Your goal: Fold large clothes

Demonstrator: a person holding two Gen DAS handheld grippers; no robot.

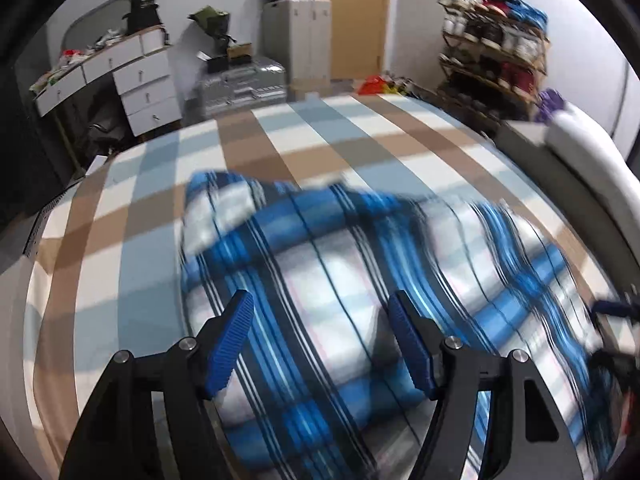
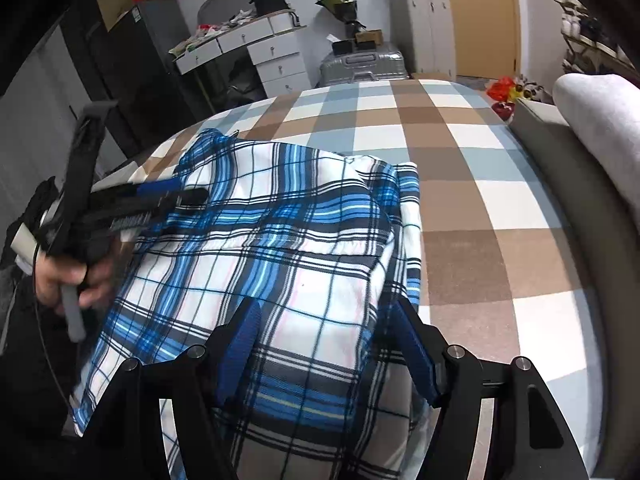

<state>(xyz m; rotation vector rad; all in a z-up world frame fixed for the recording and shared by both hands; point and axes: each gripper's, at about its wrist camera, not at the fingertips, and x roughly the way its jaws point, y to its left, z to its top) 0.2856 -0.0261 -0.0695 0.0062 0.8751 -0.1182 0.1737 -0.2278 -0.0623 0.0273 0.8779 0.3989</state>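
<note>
A: The checked bed cover (image 2: 460, 152) is filling most of both views, brown, pale blue and white, with a grey padded edge (image 2: 592, 152) running along its right side. On its near left part the blue plaid garment (image 2: 280, 240) is lying, already doubled into a rough rectangle, an elastic band showing across the middle.

B: So which step is going on?

A: By my reading, they are between folds. The left gripper (image 1: 320, 316) is hanging over the near left part of the cloth with its blue pads apart and nothing clamped between them. The right gripper (image 2: 324, 320) is doing the same over the near right edge, released, cloth under it but not pinched.

B: And the next move?

A: Probably each gripper should be lowering onto a near corner, pinching one layer stack cleanly, then carrying it toward the far edge without dragging the pile.
</note>
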